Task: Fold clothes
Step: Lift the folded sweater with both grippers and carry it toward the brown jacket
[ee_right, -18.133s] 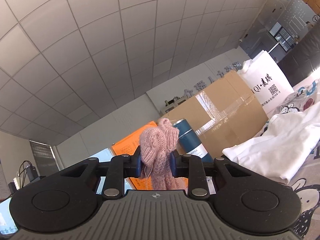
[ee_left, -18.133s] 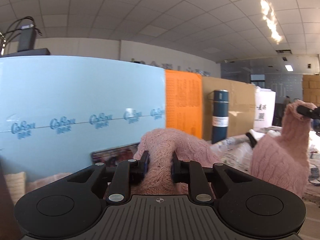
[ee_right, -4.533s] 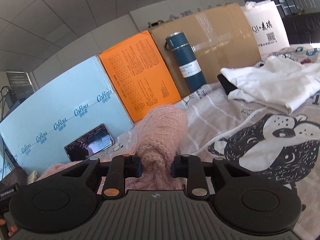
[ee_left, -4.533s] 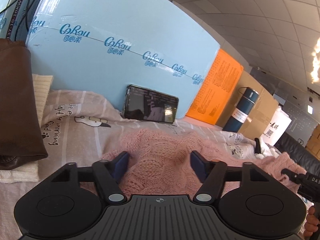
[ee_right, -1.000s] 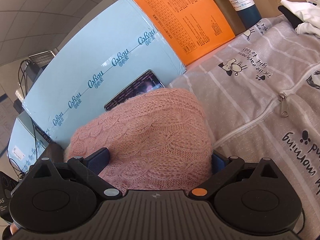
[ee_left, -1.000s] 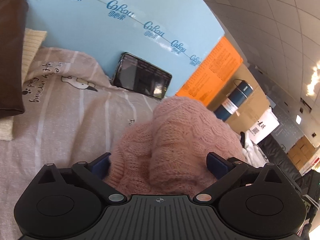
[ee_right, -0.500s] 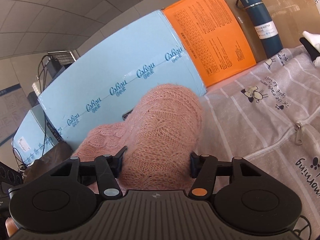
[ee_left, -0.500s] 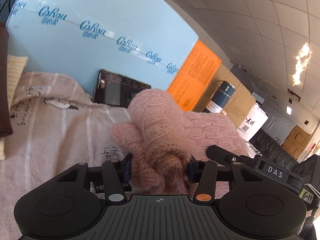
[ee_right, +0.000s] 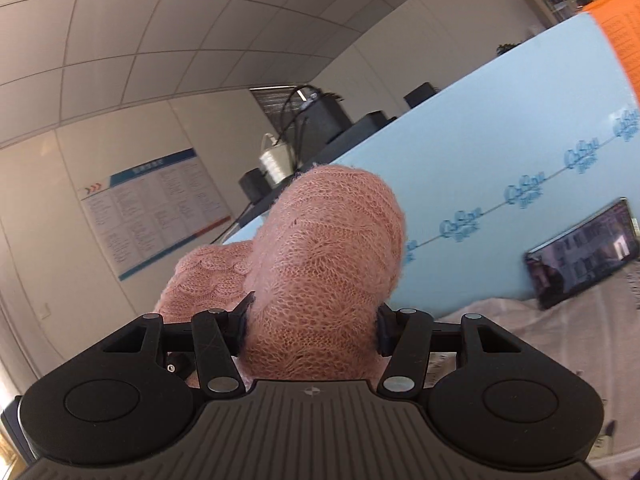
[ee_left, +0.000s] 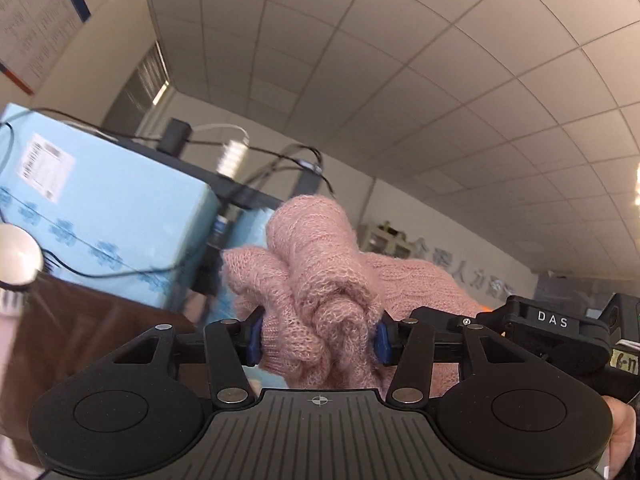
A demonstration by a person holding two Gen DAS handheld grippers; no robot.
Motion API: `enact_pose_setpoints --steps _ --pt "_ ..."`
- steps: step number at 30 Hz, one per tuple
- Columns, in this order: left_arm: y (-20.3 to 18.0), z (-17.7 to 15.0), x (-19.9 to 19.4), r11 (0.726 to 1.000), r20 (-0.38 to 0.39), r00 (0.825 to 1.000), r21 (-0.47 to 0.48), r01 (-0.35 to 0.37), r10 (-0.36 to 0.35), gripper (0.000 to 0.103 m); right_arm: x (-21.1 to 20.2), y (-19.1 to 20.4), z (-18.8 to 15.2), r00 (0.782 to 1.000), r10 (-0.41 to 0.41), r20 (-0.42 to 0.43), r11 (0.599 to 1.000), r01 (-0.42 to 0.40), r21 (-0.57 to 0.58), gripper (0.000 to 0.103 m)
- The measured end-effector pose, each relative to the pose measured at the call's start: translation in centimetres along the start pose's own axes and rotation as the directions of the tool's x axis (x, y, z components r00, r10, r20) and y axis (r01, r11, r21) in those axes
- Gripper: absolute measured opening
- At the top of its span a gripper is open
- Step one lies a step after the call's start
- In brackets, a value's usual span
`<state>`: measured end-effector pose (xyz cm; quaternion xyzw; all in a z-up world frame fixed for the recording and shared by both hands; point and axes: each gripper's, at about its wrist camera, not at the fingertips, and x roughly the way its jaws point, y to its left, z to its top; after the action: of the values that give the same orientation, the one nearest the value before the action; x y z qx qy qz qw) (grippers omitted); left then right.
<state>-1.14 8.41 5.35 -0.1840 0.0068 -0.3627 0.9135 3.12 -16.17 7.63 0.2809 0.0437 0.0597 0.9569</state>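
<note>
A folded pink knit sweater (ee_left: 320, 280) is held up in the air by both grippers. My left gripper (ee_left: 318, 338) is shut on a thick bunch of its knit, which bulges up between the blue fingertips (ee_left: 253, 340). My right gripper (ee_right: 310, 326) is shut on another thick fold of the sweater (ee_right: 328, 256). The right gripper's black body (ee_left: 560, 336) shows at the right of the left wrist view, close beside the left one. Both cameras tilt up toward the ceiling.
Light blue boxes (ee_left: 100, 216) with cables and a black shelf on top stand behind. A brown item (ee_left: 92, 328) is at lower left. A phone (ee_right: 584, 252) leans on the blue box (ee_right: 500, 168) above the printed bedsheet (ee_right: 560, 332).
Both grippers have closed tighter on the sweater and lifted it off the bed, swinging left and tilting upward. The bed has dropped out of the left view.
</note>
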Motion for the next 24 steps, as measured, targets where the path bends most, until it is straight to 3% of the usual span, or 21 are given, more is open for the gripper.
enact_pose_setpoints --steps 5,9,11,13,16,19,21,24 --pt "5.3 1.1 -1.3 0.986 0.075 0.985 0.037 -0.161 0.158 0.051 8.0 3.5 -1.6 0.994 0.068 -0.088 0.998 -0.069 -0.001 0.052" --pt "9.0 0.3 -0.6 0.961 0.014 0.961 -0.001 -0.276 0.276 0.051 13.9 4.5 -3.5 0.988 0.051 -0.144 0.997 -0.058 -0.047 0.052" --pt "9.6 0.1 -0.3 0.947 -0.011 0.947 -0.006 -0.322 0.322 0.057 16.3 4.2 -4.9 0.986 0.004 -0.164 0.997 -0.016 -0.076 0.052" --pt "10.0 -0.1 -0.2 0.932 -0.024 0.931 -0.009 -0.363 0.363 0.071 17.8 3.5 -6.0 0.983 -0.046 -0.178 0.996 0.031 -0.086 0.053" --pt "10.6 -0.4 0.0 0.905 -0.043 0.905 -0.013 -0.424 0.423 0.09 19.3 2.4 -6.7 0.97 -0.131 -0.204 0.988 0.11 -0.11 0.059" --pt "11.2 -0.7 0.2 0.875 -0.063 0.874 -0.015 -0.483 0.482 0.094 20.3 1.2 -7.0 0.96 -0.201 -0.197 0.974 0.175 -0.142 0.072" --pt "11.6 -0.8 0.4 0.853 -0.077 0.851 -0.016 -0.522 0.519 0.096 20.9 0.4 -7.1 0.958 -0.207 -0.199 0.973 0.18 -0.147 0.075" --pt "12.7 -1.5 1.5 0.813 -0.167 0.802 -0.002 -0.582 0.574 0.098 21.2 -0.1 -7.3 0.958 -0.202 -0.202 0.974 0.175 -0.142 0.079"
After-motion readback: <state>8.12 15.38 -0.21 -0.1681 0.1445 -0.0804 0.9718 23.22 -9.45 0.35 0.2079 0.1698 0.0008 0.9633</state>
